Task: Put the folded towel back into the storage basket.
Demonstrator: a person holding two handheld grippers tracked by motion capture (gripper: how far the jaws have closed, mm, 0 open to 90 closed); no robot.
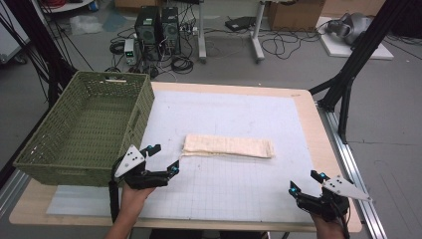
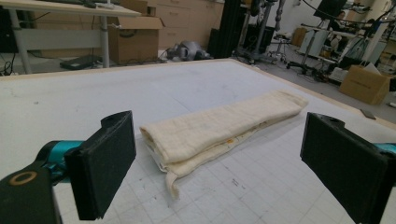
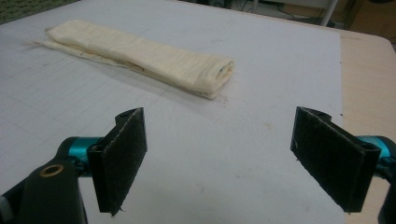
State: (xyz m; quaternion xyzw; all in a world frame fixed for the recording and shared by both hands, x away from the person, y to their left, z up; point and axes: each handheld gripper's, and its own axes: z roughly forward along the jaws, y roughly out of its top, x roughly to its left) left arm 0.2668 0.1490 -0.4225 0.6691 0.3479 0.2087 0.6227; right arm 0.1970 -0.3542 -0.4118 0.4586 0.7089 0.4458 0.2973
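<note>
Cloth (image 1: 228, 146), folded into a long strip, lies mid-desk (image 1: 239, 194) beside the green basket (image 1: 84, 124). Both claws gape wide and empty — left claw (image 1: 160, 158) just off its near end, right claw (image 1: 305, 181) well apart. Best to pinch all layers at each end, lifting evenly.

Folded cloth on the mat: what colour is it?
Cream, the folded cloth; clearest in the left gripper view.
</note>
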